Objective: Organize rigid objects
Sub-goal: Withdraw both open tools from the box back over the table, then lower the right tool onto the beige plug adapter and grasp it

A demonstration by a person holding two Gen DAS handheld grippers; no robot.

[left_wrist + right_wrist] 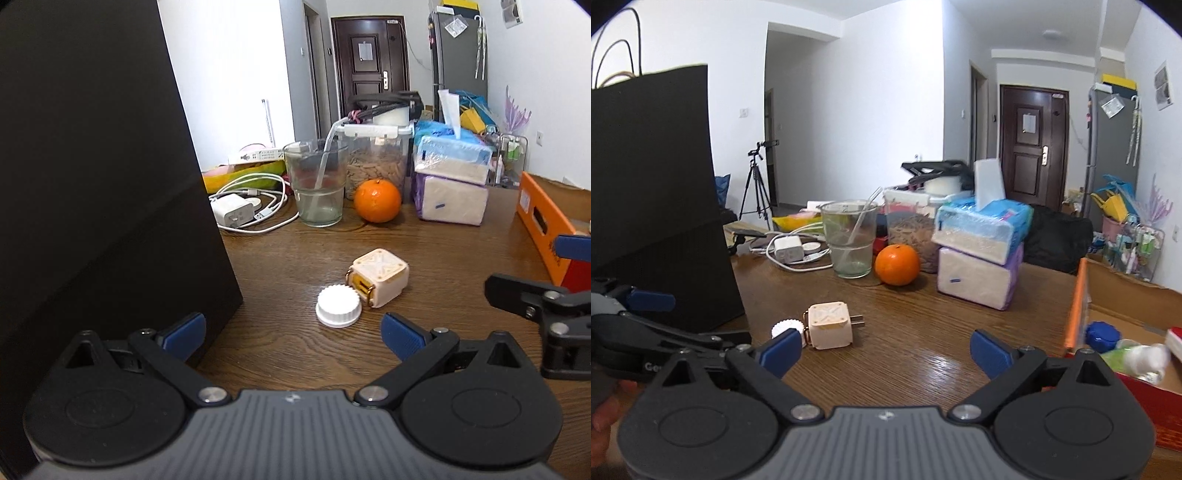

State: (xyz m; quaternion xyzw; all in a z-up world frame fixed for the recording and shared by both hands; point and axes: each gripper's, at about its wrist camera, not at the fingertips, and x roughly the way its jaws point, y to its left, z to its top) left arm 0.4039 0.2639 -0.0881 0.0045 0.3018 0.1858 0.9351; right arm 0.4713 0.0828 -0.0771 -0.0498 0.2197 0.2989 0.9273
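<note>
Lying just ahead of the left tool (291,330): white cap (338,306).

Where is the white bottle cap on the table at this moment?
The white cap lies flat on the wooden table, just ahead of the open left gripper, touching or nearly touching the cream plug adapter behind it.

Black tool (291,330), blue ribbed pads (404,338)
</note>
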